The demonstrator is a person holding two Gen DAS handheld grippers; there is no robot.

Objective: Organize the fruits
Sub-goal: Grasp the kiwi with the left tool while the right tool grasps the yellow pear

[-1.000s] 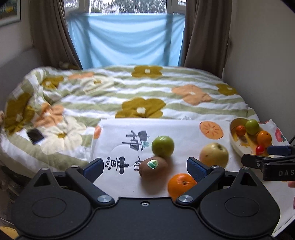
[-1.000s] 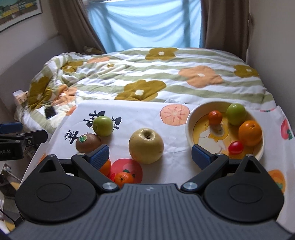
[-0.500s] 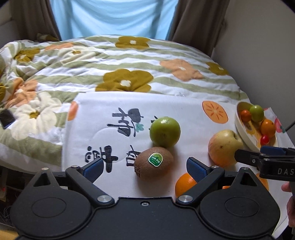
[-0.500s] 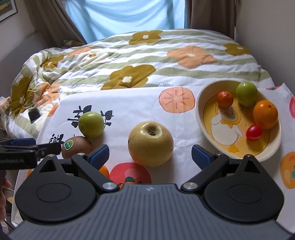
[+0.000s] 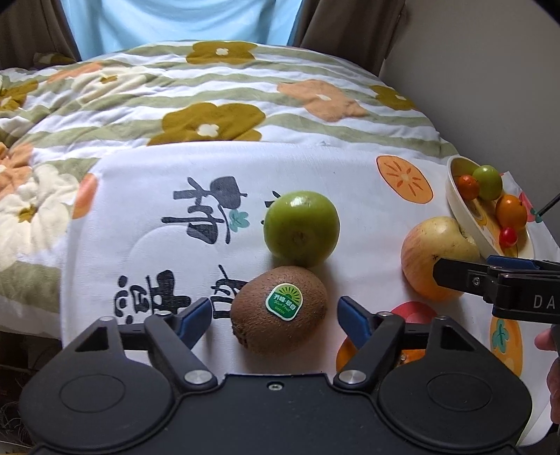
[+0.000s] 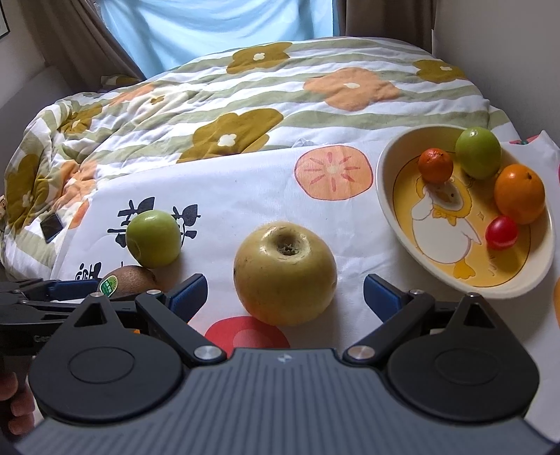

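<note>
Bedroom, daylight thru window w/ pale blue sheer (image 6: 217,31), brown curtains (image 5: 346,28) either side. Bed w/ striped quilt (image 6: 280,105), mustard & peach flowers. Plain beige wall (image 5: 490,87) at right. White printed cloth (image 5: 332,182) over near edge.

Surfaces of the fruits and the cloth

We see a fuzzy matt kiwi (image 5: 279,314), a smooth glossy green fruit (image 5: 301,228), a glazed bowl (image 6: 392,196), and soft printed cloth (image 6: 227,210).

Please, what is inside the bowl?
The bowl holds a green fruit, two oranges and a red tomato. Nothing else shows; under them is hidden.
</note>
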